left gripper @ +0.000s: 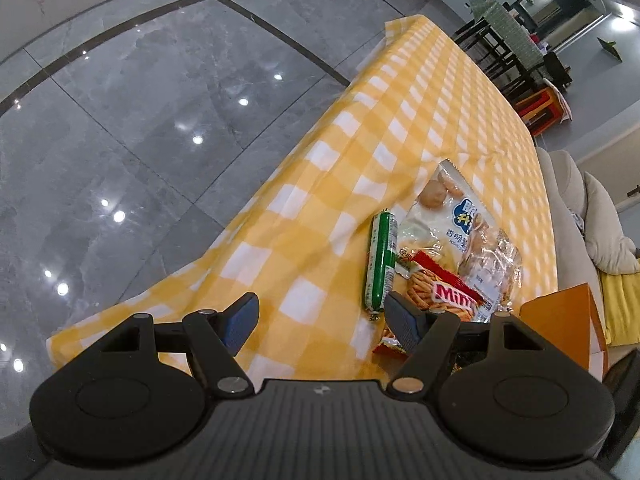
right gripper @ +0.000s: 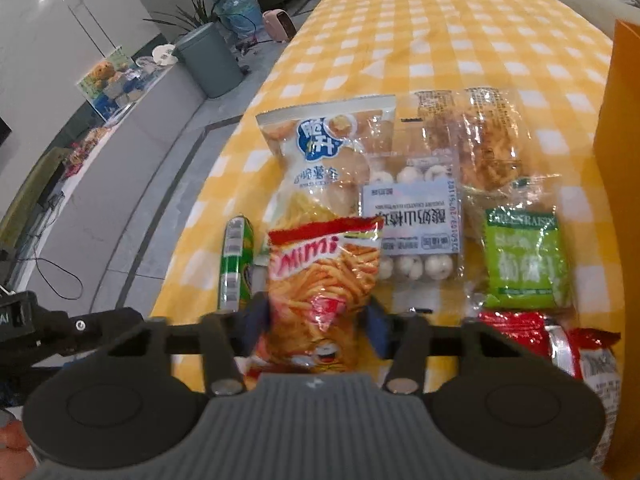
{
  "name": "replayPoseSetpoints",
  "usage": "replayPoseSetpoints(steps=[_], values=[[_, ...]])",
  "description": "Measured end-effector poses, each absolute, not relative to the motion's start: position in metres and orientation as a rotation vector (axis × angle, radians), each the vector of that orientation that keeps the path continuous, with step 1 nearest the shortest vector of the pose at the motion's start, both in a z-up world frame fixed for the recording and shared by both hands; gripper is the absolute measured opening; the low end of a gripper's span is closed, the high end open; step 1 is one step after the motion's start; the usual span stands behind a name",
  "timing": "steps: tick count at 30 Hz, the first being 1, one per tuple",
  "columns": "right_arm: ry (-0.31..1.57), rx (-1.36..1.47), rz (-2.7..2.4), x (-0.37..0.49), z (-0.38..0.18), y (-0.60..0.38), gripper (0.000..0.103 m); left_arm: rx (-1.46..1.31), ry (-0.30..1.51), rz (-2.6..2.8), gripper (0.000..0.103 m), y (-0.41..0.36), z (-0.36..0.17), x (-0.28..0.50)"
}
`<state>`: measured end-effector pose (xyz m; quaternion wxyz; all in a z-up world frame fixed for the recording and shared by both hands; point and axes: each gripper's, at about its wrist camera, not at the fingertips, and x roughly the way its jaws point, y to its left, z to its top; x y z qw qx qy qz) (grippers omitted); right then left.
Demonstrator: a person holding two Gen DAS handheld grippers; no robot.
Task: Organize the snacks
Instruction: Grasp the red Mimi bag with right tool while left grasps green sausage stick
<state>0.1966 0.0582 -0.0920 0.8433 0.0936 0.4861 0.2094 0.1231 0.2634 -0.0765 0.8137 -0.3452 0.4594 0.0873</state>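
Observation:
Snacks lie on a yellow checked tablecloth (right gripper: 400, 40). My right gripper (right gripper: 316, 320) is shut on a red Mimi fries bag (right gripper: 320, 276), which also shows in the left wrist view (left gripper: 440, 292). Behind it lie a white chips bag (right gripper: 320, 152), a clear pack of white balls (right gripper: 412, 216), a clear bag of fried snacks (right gripper: 488, 148), a green raisin packet (right gripper: 524, 260), a red packet (right gripper: 540, 336) and a green sausage stick (right gripper: 236, 260). My left gripper (left gripper: 320, 320) is open and empty, left of the sausage stick (left gripper: 380, 260) and the white bag (left gripper: 452, 216).
An orange box (right gripper: 616, 200) stands at the right edge of the snacks, also in the left wrist view (left gripper: 564, 324). The table edge drops to a grey tiled floor (left gripper: 140, 120) on the left. A grey bin (right gripper: 208, 60) stands on the floor.

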Motion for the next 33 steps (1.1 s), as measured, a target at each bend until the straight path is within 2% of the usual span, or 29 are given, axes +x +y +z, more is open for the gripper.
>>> replayPoseSetpoints(steps=[2,6,9,11,14,21,22,23,25,26,27,29,33], values=[[1.019,0.200,0.441,0.192,-0.090,0.056,0.038,-0.733,0.981,0.183,0.084,0.262,-0.078,0.124],[0.992,0.152,0.466,0.174,-0.080,0.049,0.037,-0.727,1.003,0.181,0.080,0.255,-0.082,0.131],[1.005,0.118,0.498,0.163,-0.073,0.040,0.037,-0.684,0.985,0.170,0.078,0.247,-0.079,0.145],[1.032,0.094,0.518,0.157,-0.072,0.035,0.037,-0.604,0.979,0.159,0.071,0.240,-0.075,0.162],[1.049,0.086,0.543,0.150,-0.075,0.030,0.037,-0.474,0.970,0.139,0.067,0.228,-0.076,0.180],[1.043,0.097,0.549,0.149,-0.085,0.022,0.041,-0.464,0.988,0.084,0.060,0.214,-0.092,0.194],[1.038,0.104,0.547,0.150,-0.086,0.021,0.048,-0.438,0.988,0.089,0.057,0.211,-0.093,0.195],[1.036,0.109,0.544,0.151,-0.087,0.020,0.049,-0.415,0.979,0.091,0.055,0.209,-0.093,0.196],[1.043,0.102,0.530,0.153,-0.089,0.022,0.048,-0.391,0.972,0.086,0.048,0.206,-0.094,0.197],[1.039,0.092,0.532,0.153,-0.090,0.024,0.048,-0.387,0.968,0.089,0.040,0.206,-0.094,0.197],[1.026,0.076,0.537,0.152,-0.090,0.026,0.048,-0.386,0.965,0.091,0.038,0.207,-0.095,0.198],[1.013,0.049,0.544,0.152,-0.091,0.030,0.047,-0.386,0.963,0.095,0.027,0.207,-0.095,0.197],[1.003,0.036,0.553,0.153,-0.093,0.034,0.043,-0.367,0.958,0.098,0.024,0.208,-0.094,0.196]])
